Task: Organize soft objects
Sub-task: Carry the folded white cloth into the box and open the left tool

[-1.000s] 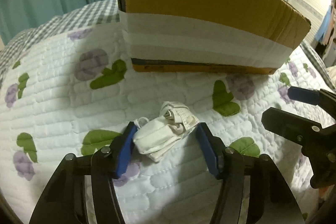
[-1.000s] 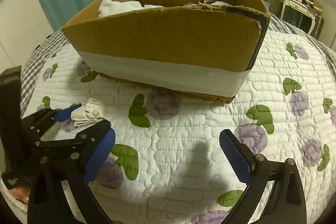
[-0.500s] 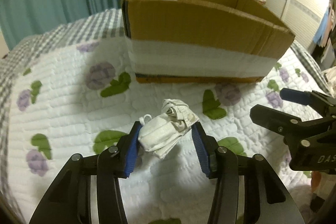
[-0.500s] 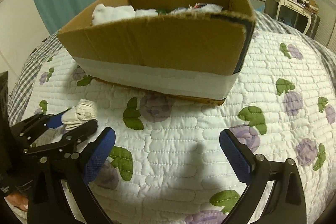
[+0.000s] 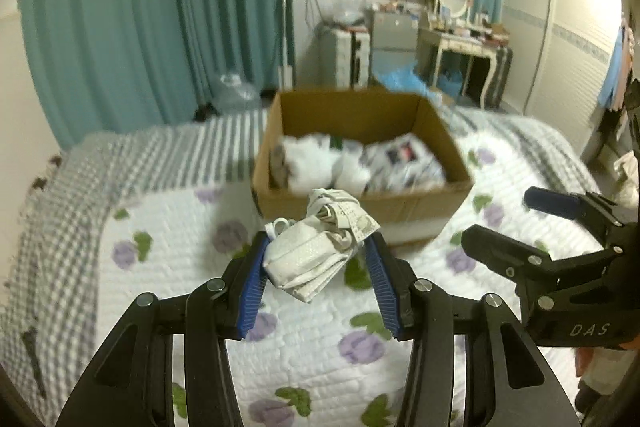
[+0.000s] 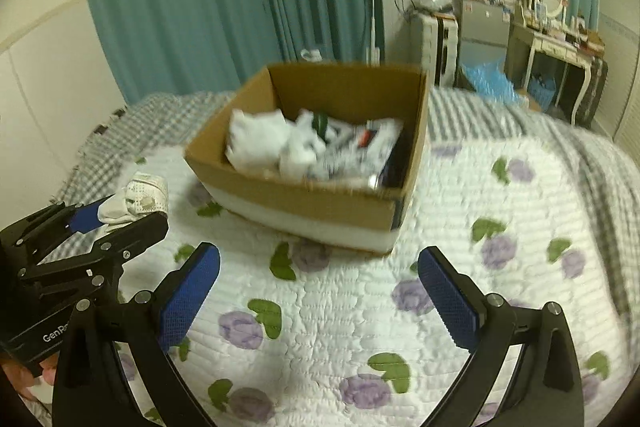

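Note:
My left gripper (image 5: 318,255) is shut on a folded white cloth bundle (image 5: 316,251) and holds it in the air above the quilt, short of the near wall of the cardboard box (image 5: 360,205). The bundle also shows in the right wrist view (image 6: 138,201), left of the box (image 6: 320,203). The open box holds several white and printed soft items (image 6: 304,147). My right gripper (image 6: 318,279) is open and empty, hovering over the quilt in front of the box; it shows at the right of the left wrist view (image 5: 532,227).
The box stands on a white quilt with purple flowers and green leaves (image 6: 460,211) over a grey checked bedspread (image 5: 120,163). Teal curtains (image 5: 160,19) hang behind. A dresser with a mirror (image 5: 460,27) and a wardrobe (image 5: 576,27) stand at the back right.
Both grippers have risen well above the bed, so the inside of the box now shows. The left gripper has carried the white bundle up and toward the box. The right gripper stays open.

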The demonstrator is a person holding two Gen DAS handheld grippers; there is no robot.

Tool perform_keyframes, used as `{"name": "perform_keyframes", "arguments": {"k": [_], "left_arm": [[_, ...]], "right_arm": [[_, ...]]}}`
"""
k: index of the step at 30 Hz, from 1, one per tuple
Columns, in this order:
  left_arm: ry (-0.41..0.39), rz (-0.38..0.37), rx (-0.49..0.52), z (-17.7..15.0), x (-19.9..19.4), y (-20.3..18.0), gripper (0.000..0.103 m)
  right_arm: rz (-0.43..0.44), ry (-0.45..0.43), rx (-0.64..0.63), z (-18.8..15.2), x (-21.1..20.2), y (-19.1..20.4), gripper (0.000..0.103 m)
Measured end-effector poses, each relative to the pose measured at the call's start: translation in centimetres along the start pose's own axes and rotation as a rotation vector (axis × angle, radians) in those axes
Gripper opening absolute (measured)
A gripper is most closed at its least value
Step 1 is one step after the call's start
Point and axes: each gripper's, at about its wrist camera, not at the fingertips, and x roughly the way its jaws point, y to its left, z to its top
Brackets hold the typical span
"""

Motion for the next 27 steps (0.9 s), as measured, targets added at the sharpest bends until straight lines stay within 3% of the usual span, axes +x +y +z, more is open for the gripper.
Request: {"name": "perform_keyframes", "arguments": {"k": [6,13,20,27], "left_arm": [[-0.085,0.006,-0.026,3.5,-3.2,-1.1,0.047],[-0.119,0.014,-0.030,6.9,-2.5,-1.3,0.047],[-0.100,0.053,0.019,9.1,2.3,-0.9,0.047],[-0.021,0.049,0.024,9.4,9.6,-0.6,0.047]], "right_arm": [[0.002,-0.068,-0.046,3.3,-4.8,-0.5,0.100],[-0.016,-0.128,-0.088,7.6,-7.1,-1.5,0.100],[-0.035,-0.148,-0.100,10.7,-4.3,-2.6,0.100],[-0.028,-0.107,-0.082,12.2,1.9,-3.9,0.100]]}}
